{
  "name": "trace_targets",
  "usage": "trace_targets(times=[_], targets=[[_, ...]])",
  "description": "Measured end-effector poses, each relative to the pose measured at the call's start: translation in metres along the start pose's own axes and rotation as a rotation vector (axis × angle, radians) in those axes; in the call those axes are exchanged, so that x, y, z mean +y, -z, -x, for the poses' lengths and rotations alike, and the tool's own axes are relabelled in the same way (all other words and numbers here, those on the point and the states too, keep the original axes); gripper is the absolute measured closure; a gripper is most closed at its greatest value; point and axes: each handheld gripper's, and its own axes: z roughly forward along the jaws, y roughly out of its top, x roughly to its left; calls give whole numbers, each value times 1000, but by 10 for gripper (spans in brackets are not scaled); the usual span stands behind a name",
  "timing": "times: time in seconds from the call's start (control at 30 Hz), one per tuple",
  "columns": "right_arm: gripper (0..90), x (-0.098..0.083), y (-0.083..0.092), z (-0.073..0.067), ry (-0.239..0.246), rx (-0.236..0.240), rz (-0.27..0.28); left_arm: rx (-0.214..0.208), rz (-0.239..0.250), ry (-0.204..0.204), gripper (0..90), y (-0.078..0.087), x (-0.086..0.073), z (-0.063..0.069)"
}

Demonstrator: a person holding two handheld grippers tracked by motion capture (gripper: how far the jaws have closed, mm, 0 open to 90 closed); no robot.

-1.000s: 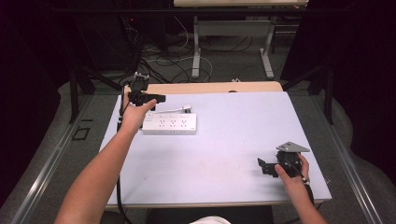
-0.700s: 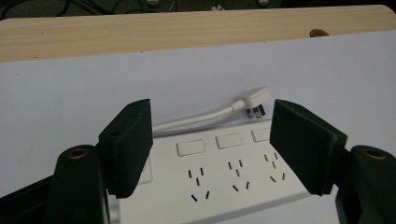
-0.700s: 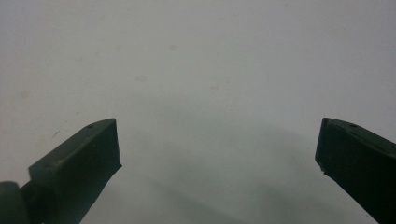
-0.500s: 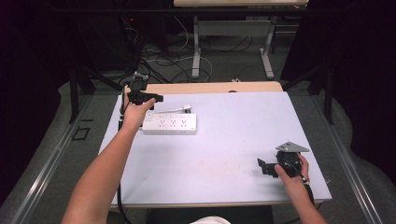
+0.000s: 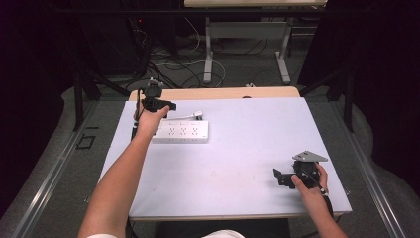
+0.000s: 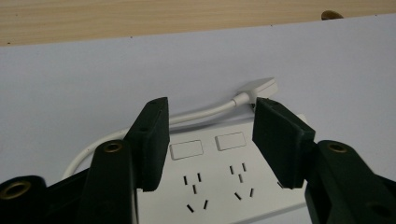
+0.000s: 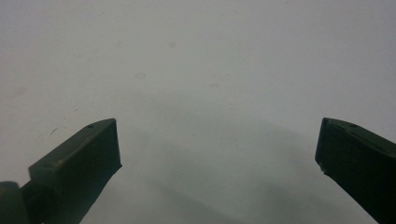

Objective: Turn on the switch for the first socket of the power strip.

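Left gripper (image 5: 168,105) hovers over the white power strip (image 5: 181,132)'s left end.

High view overlooks table (image 5: 237,148); gripper views skim it closely.

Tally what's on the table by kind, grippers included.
Power strips: 1, white power strip, its cable and plug behind it.
Grippers: 2, left gripper over the strip, jaws just closing; right gripper near the right edge.
Total: 3

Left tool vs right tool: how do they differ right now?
The left tool hangs over the white power strip at the table's far left; the right tool sits near right over bare surface. Left jaws have just been closing and stand narrower; right jaws gape wide. Both hold nothing.
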Motion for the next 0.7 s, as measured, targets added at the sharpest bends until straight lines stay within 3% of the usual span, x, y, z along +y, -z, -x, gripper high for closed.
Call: trace_targets(times=[0.7], targets=[[0,0,0,0,9,4,-2,7,-48,45,597,-19,-1,-3]])
